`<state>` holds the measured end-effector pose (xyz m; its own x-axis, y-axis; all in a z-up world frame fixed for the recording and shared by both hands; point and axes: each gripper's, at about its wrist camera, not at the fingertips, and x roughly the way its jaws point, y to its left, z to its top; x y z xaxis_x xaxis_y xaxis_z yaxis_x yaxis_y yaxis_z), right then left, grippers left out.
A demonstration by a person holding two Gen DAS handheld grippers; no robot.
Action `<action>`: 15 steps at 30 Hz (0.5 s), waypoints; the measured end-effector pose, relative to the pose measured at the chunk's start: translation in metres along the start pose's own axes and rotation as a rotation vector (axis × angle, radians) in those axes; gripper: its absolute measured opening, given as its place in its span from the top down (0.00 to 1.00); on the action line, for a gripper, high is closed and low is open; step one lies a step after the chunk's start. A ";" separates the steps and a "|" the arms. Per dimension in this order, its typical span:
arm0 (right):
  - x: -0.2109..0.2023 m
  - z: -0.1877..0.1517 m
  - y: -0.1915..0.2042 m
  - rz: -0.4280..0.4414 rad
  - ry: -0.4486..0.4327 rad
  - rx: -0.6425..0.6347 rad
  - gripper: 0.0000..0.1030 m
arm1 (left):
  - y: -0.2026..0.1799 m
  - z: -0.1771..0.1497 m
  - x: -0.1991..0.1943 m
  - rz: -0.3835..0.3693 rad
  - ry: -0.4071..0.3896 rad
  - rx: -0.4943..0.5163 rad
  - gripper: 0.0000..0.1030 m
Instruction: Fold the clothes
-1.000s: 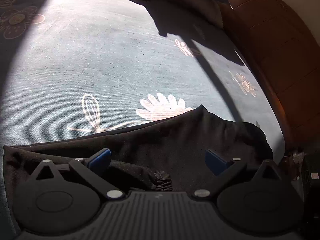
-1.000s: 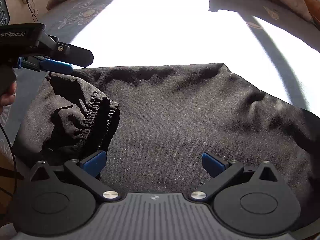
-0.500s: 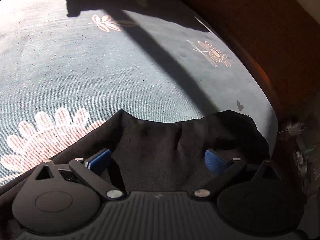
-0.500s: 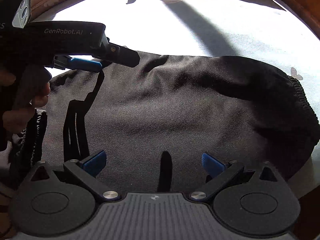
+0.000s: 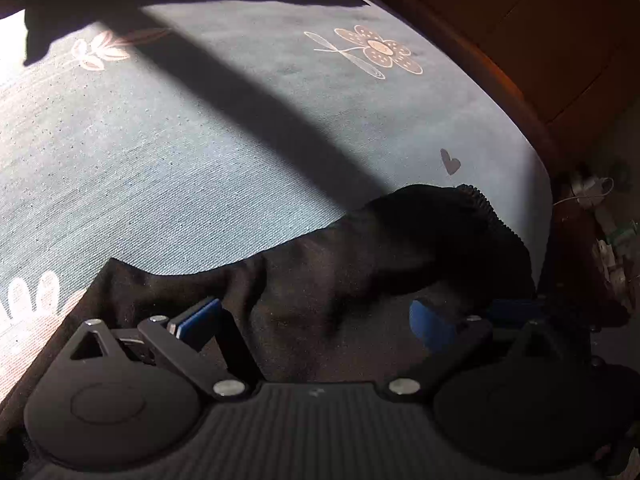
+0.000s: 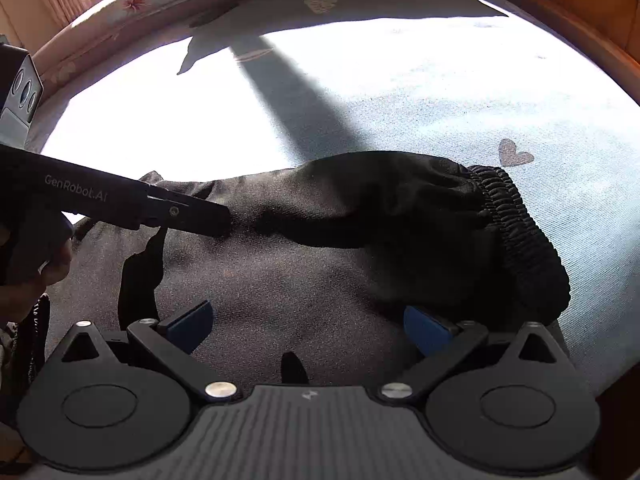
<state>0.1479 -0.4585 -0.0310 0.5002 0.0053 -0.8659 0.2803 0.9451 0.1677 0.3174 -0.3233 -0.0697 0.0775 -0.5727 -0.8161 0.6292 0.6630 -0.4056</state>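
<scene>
A black garment [image 6: 320, 264] lies spread on a blue-grey bedspread [image 5: 200, 168] printed with pale flowers and a small heart [image 5: 450, 161]. In the right wrist view the cloth fills the lower middle, and its gathered elastic band [image 6: 520, 232] bunches up at about 3 o'clock, just below a heart print [image 6: 514, 155]. Strong sunlight washes out the bedspread [image 6: 180, 120] toward 11 o'clock, and a long dark shadow runs across it from 12 o'clock down to the garment.

A wooden bed frame [image 5: 540, 40] curves round the cover's edge at 1 to 2 o'clock in the left wrist view, with some cables and clutter [image 5: 600, 208] on the floor at 3 o'clock. Pink bedding [image 6: 100, 28] and a window corner show at 10 to 11 o'clock in the right wrist view.

The left gripper [image 5: 316, 320] stands wide open over the cloth, holding nothing; its body reaches in from 9 o'clock in the right wrist view, a hand [image 6: 36, 256] on its handle. The right gripper [image 6: 308, 326] is likewise wide open above the garment, empty.
</scene>
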 end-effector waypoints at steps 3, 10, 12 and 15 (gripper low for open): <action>0.015 -0.004 -0.014 -0.023 0.055 -0.012 0.00 | 0.005 0.005 0.005 -0.001 0.008 -0.066 0.03; -0.011 -0.008 -0.030 0.043 -0.008 0.108 0.00 | -0.030 0.034 -0.009 -0.128 0.012 -0.028 0.03; -0.016 -0.009 -0.036 0.045 -0.022 0.128 0.00 | -0.044 0.039 0.002 -0.183 0.034 -0.001 0.03; -0.023 -0.011 -0.045 0.046 -0.042 0.148 0.00 | -0.063 0.042 0.030 -0.183 0.063 0.040 0.03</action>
<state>0.1151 -0.4978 -0.0241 0.5480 0.0306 -0.8359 0.3726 0.8858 0.2767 0.3127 -0.4031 -0.0514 -0.0886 -0.6498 -0.7549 0.6588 0.5302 -0.5337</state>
